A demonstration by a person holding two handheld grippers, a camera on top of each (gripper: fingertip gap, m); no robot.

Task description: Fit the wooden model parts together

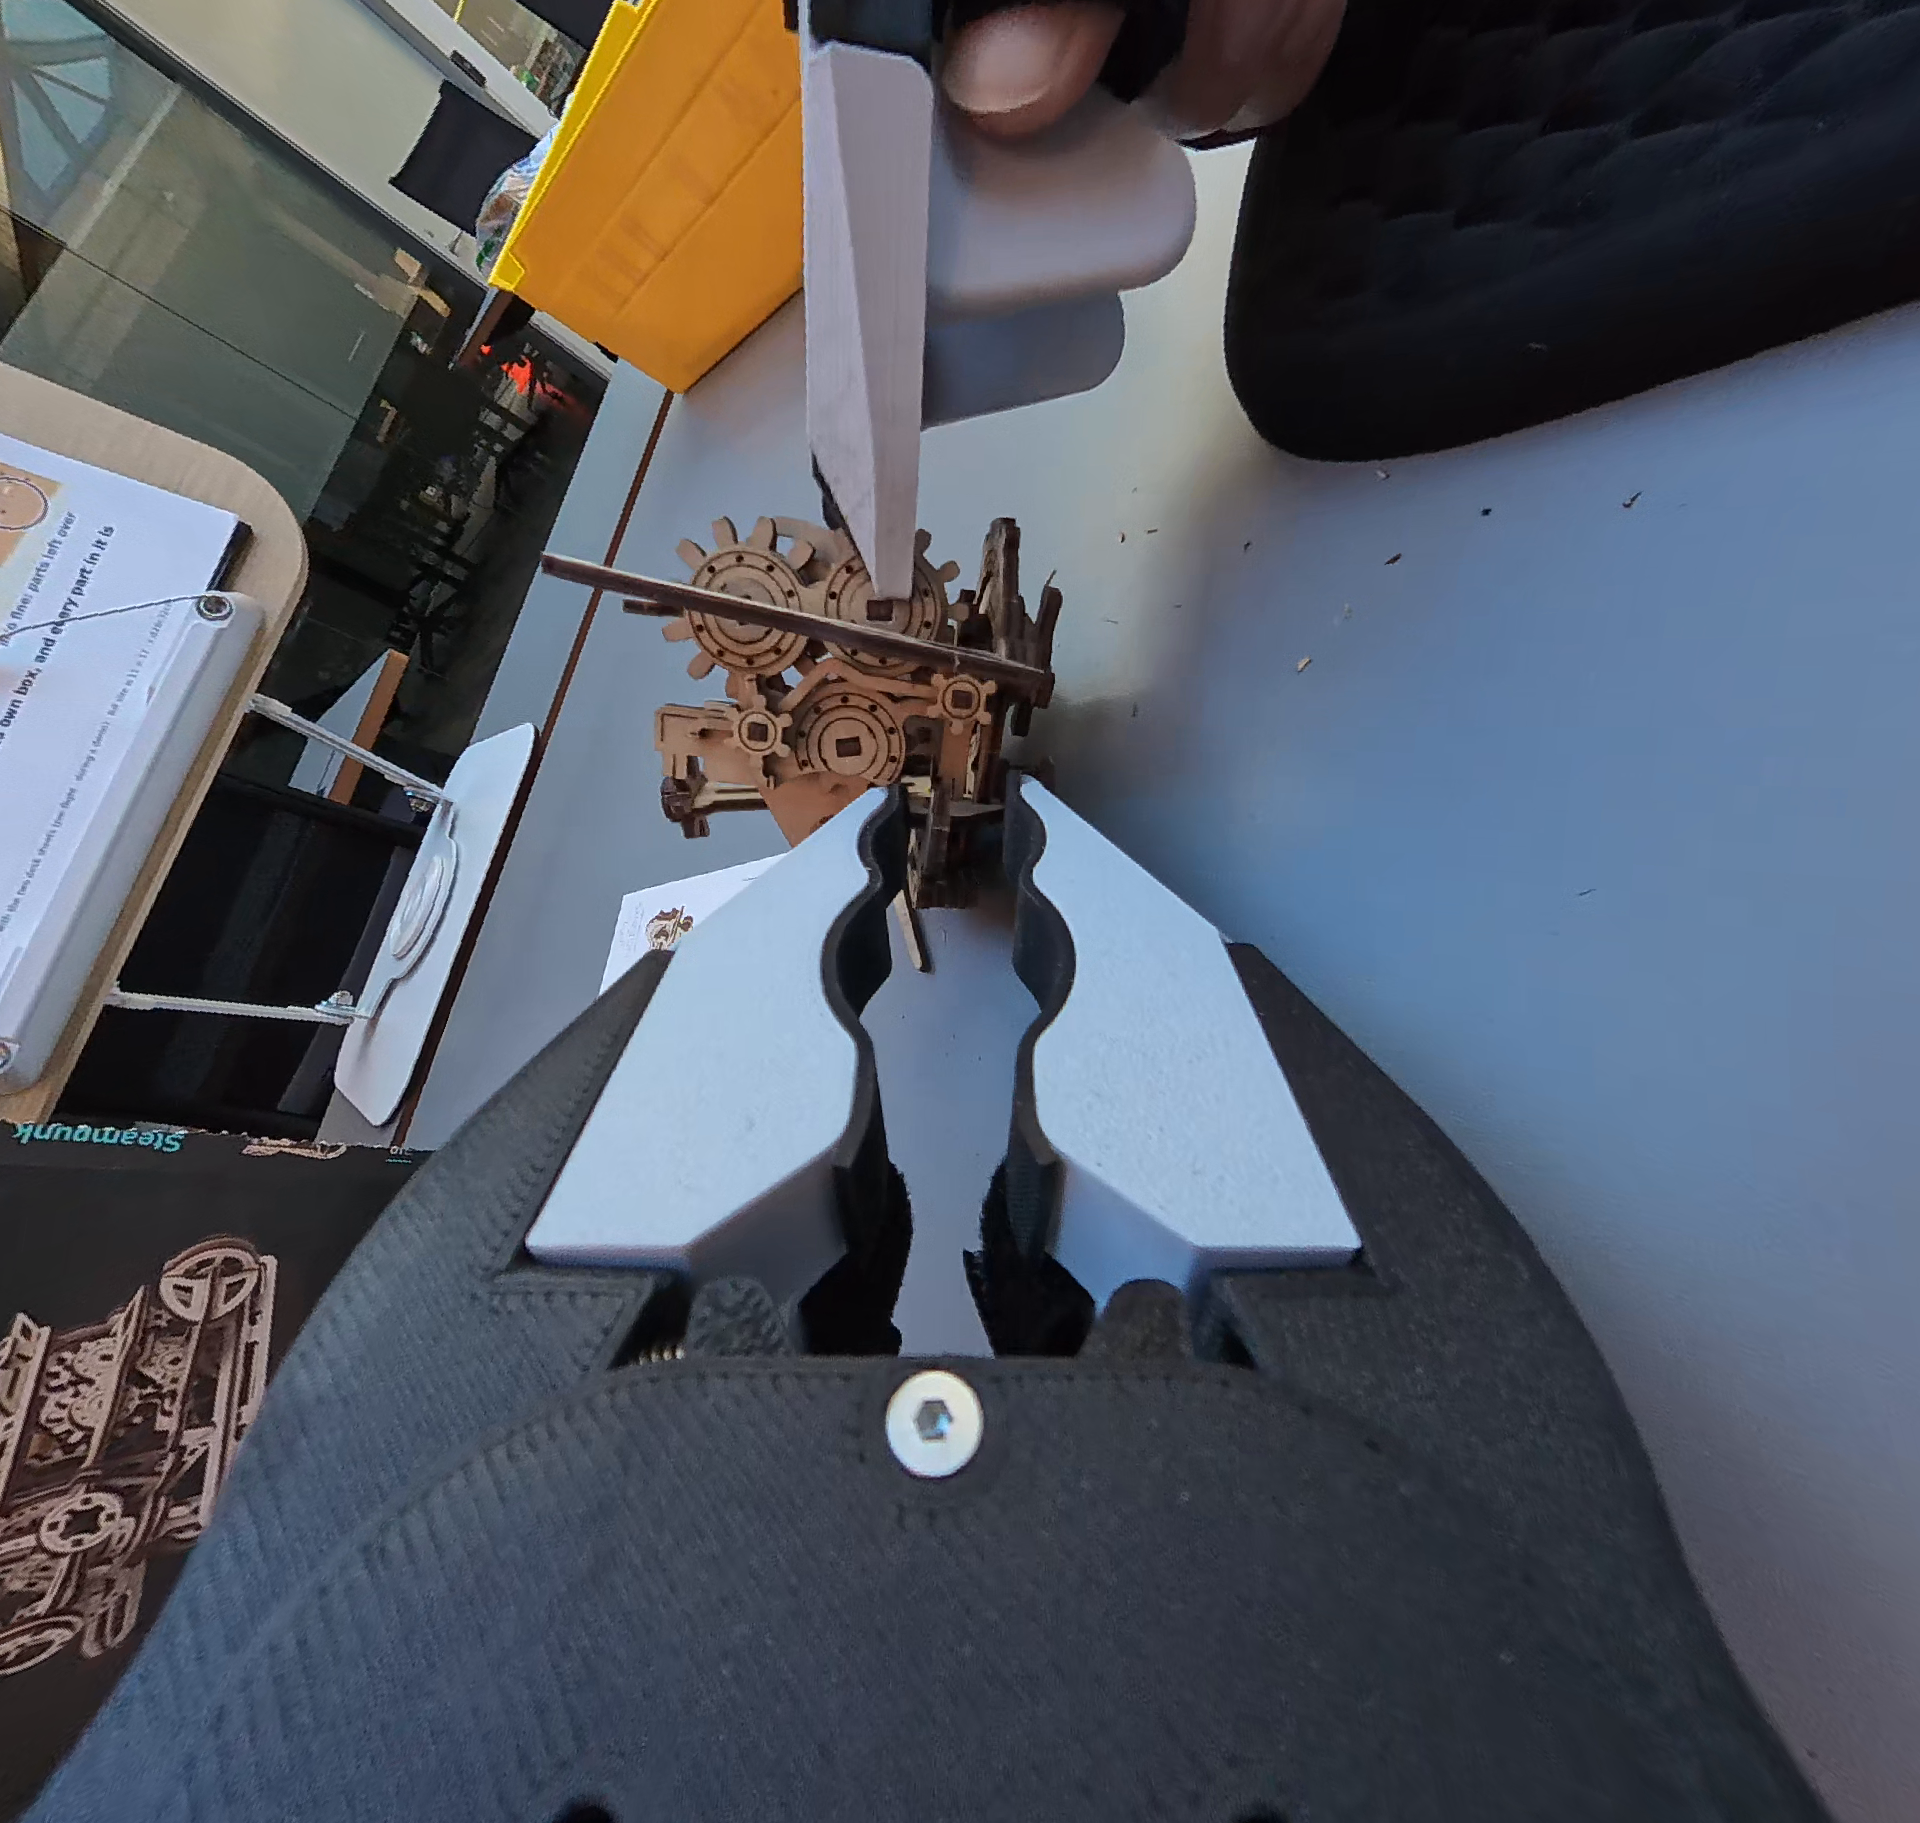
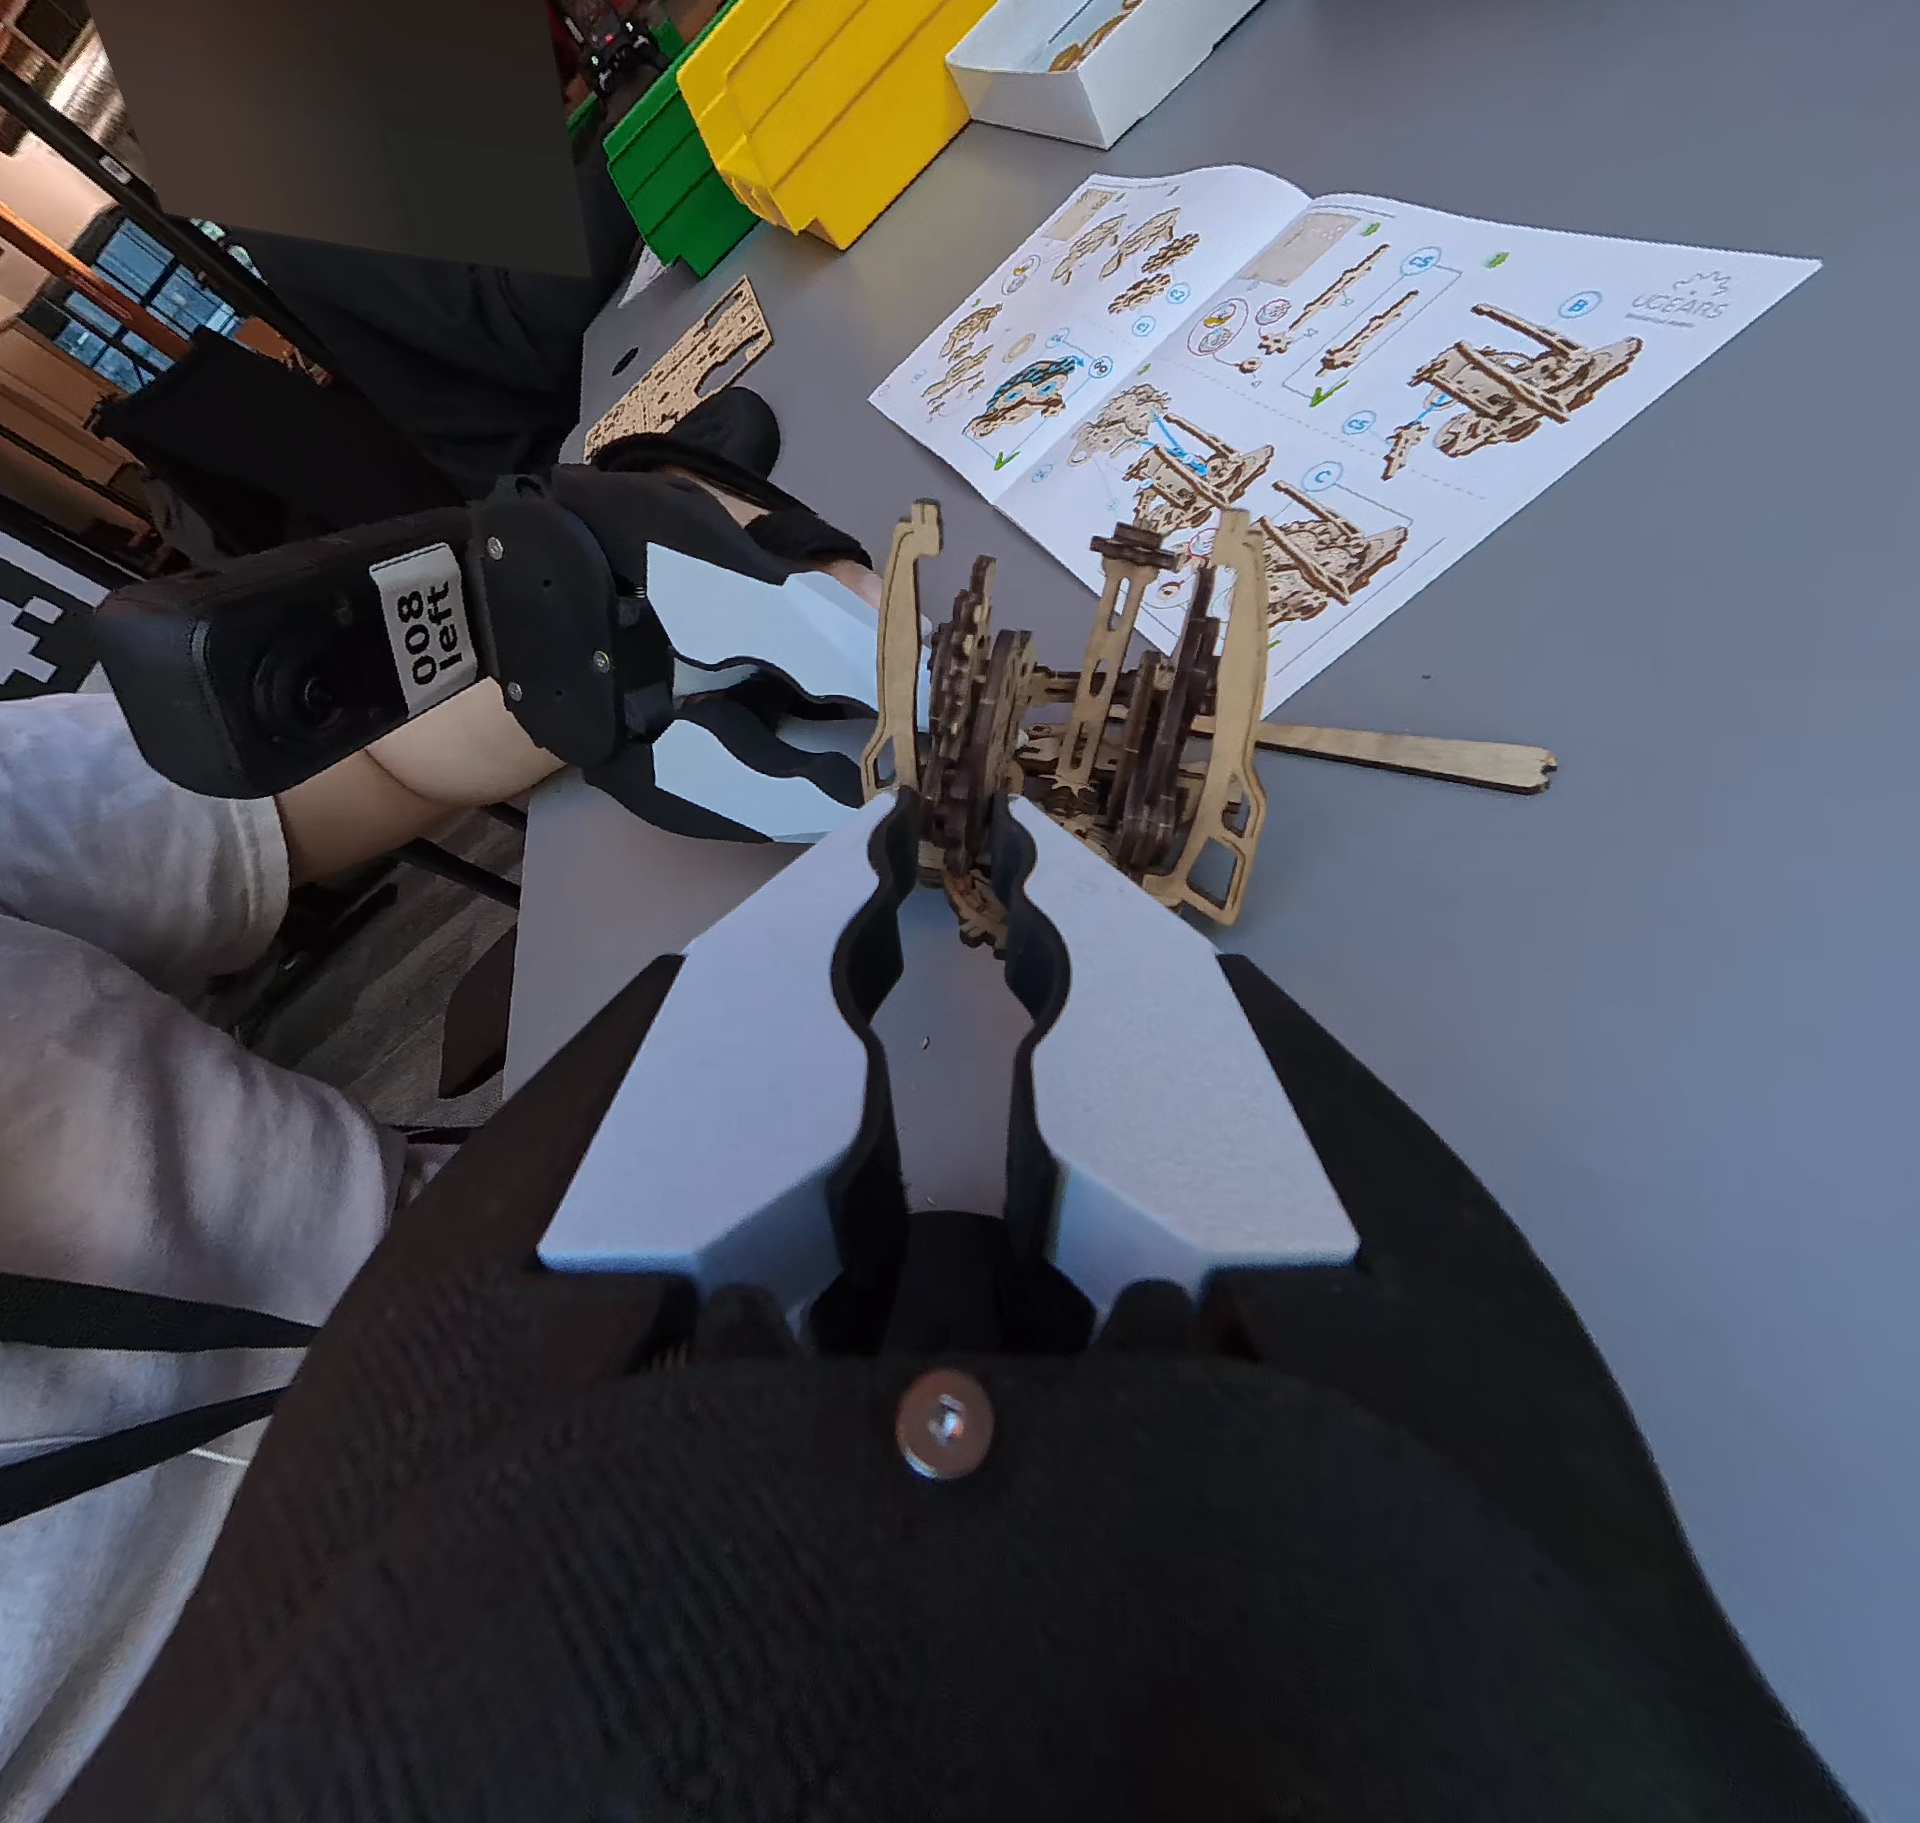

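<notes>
Wooden model (image 2: 1070, 724) is standing on the grey counter (image 2: 1558, 1046), just in front of the open manual (image 2: 1340, 391). It is a laser-cut plywood build: pale flat side frames with dark burnt edges, a pack of toothed gears (image 1: 748, 610) with ringed dot holes and square hubs, and a thin dark rod (image 1: 790, 620) crossing the gears at a slant. A flat wooden stick (image 2: 1403, 755) is lying on the counter beside it, touching or under its base, can't tell which.

Left gripper (image 1: 951, 802) is pinching a thin edge piece at the model's near end, fingers narrowly apart around it. Right gripper (image 2: 956, 817) is pinching the gear pack from the side, fingers close together on it; in the left view its tip is pressing on a gear hub.

Yellow bins (image 2: 831, 80), a green bin (image 2: 665, 184), a white box (image 2: 1122, 38) and a punched-out plywood sheet (image 2: 686, 371) are sitting farther back.
</notes>
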